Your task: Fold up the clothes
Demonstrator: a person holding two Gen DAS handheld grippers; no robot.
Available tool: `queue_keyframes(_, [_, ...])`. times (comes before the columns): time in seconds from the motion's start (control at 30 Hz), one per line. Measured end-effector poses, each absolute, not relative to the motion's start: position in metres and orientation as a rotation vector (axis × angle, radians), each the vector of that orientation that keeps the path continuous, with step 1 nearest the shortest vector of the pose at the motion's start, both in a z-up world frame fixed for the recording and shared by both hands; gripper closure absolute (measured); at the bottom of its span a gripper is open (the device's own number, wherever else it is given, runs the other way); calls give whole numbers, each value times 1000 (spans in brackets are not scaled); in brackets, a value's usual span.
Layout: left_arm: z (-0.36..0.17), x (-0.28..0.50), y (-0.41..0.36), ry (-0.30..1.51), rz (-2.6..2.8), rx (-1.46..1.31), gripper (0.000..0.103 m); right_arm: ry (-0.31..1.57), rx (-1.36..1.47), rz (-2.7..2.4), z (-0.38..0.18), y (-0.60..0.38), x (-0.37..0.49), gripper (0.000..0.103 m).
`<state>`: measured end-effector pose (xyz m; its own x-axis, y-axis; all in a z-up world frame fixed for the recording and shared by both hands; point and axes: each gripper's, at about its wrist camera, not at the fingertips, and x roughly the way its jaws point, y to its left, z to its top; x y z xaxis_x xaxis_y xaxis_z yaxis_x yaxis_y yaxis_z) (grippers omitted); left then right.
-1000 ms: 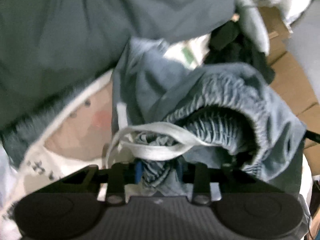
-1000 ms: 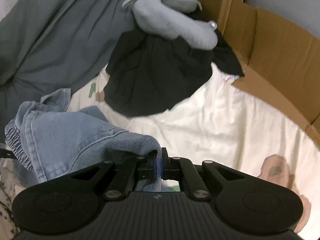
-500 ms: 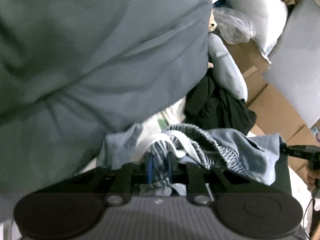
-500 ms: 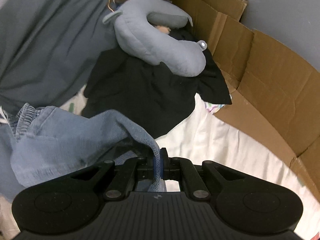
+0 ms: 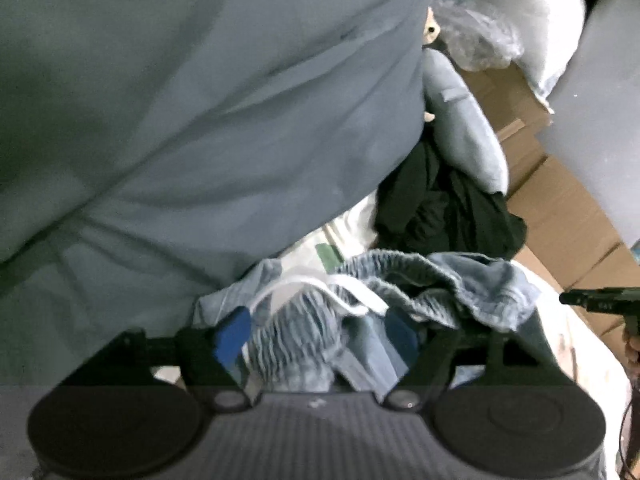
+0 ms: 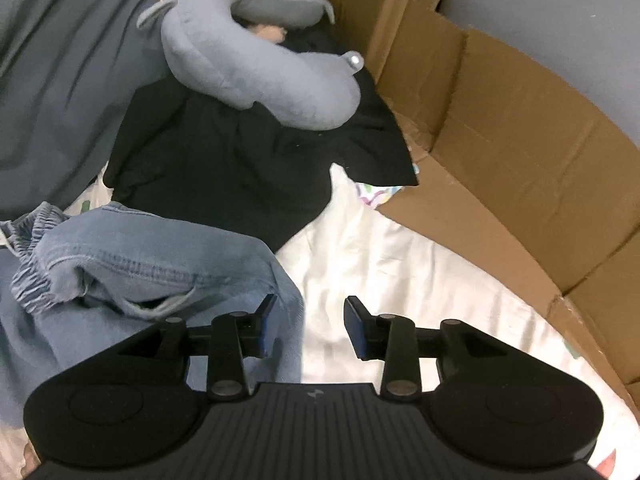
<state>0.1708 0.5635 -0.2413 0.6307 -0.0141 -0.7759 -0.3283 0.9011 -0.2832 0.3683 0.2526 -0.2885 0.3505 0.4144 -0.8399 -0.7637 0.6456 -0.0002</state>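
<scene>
A pair of light blue denim bottoms with a gathered elastic waistband and a white drawstring lies crumpled on a white sheet. My left gripper hangs over the waistband. Its jaws are opening, and the bunched waistband sits loose between the blue pads without being pressed. In the right wrist view the same denim lies to the left. My right gripper is also opening, with the denim's edge draped beside its left pad and white sheet showing in the gap.
A large grey-blue cloth fills the left and far side. A black garment lies beyond the denim with a grey neck pillow on it. Flattened cardboard boxes rise along the right edge of the sheet.
Both grippers were shut on the denim; now both sets of jaws have parted and the cloth has dropped loose. The left gripper rose and swung toward the grey-blue cloth.
</scene>
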Motion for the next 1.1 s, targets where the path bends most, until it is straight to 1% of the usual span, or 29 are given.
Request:
queue_keyframes(0.17, [-235,128,563,909,214,-393,26,918,-359,809,-265,213,342,60])
queue_keyframes(0.27, [-250,108,564,972,258,-360,26,877,-284,826,-252,185,313,60])
queue_keyframes(0.37, [-266,95,565,1014,275,-349,26,845,-297,816,-246,166,288,60])
queue_keyframes(0.73, [-316,104,546,1088,240,-241,27,907,-306,871,-254,150,244,60])
queue_keyframes(0.8, [-326,107,544,1105,229,-221,29,908,-310,880,-257,153,236,60])
queue_keyframes(1.03, [-361,119,538,1127,209,-142,29,951,-301,909,-271,162,211,60])
queue_keyframes(1.1, [-370,124,537,1126,203,-129,31,971,-285,924,-276,166,202,60])
